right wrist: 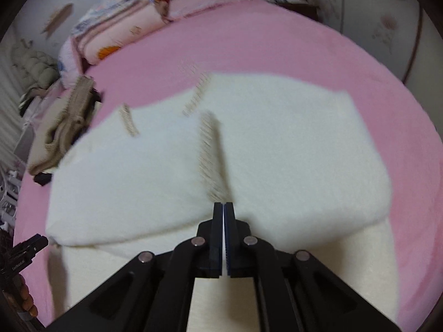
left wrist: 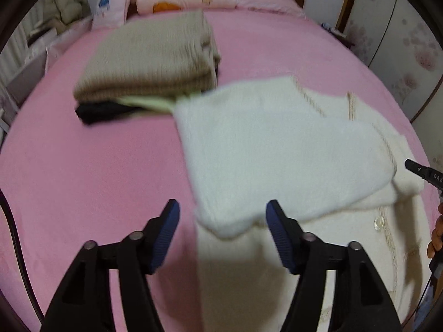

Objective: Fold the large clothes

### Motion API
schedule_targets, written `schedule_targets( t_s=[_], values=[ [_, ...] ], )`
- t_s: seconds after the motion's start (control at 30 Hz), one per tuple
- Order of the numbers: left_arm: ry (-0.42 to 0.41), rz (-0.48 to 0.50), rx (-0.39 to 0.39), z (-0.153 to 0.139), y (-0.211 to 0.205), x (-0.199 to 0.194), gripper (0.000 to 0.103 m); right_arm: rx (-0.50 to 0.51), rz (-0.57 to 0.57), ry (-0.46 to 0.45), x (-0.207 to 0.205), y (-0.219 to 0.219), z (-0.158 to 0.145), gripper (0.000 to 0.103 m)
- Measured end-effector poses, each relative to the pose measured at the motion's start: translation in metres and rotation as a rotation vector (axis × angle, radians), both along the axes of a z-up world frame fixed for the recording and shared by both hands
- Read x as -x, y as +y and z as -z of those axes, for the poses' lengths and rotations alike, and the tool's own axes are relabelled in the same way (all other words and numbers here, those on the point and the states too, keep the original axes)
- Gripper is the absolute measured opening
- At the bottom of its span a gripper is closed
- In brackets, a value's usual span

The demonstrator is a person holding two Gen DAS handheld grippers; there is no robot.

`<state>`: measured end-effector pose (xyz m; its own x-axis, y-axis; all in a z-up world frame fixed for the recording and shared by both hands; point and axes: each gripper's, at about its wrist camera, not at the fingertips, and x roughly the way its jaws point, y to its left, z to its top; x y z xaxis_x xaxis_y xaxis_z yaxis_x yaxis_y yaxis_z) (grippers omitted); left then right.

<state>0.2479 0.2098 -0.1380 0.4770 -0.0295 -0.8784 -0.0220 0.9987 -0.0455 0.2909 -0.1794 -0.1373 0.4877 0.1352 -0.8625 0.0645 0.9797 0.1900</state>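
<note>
**Cream sweater: about halfway folded**

Lying on the pink bedsheet (left wrist: 83, 166), fluffy cream sweater (left wrist: 277, 152) already doubled over once, beaded trim showing. Probably one more fold left, then onto the folded pile (left wrist: 149, 63) nearby. Left gripper (left wrist: 223, 235) spread wide, holding nothing. Right gripper (right wrist: 223, 207) pinched fully together, apparently empty.

A big, fluffy white sweater (right wrist: 171, 166) lay flat on the pink bed (right wrist: 277, 55), just in front of the right tool (right wrist: 223, 207). Its far part was folded back over itself. Tan stitching ran down it.
</note>
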Motion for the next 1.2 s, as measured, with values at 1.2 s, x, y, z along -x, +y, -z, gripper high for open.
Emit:
schedule_targets(
  t_s=[1.2],
  values=[
    [-0.028,-0.065,-0.056,0.042,-0.027,-0.090,0.064,0.151,-0.048,-0.013,-0.036,0.005,0.014,0.002]
  ],
)
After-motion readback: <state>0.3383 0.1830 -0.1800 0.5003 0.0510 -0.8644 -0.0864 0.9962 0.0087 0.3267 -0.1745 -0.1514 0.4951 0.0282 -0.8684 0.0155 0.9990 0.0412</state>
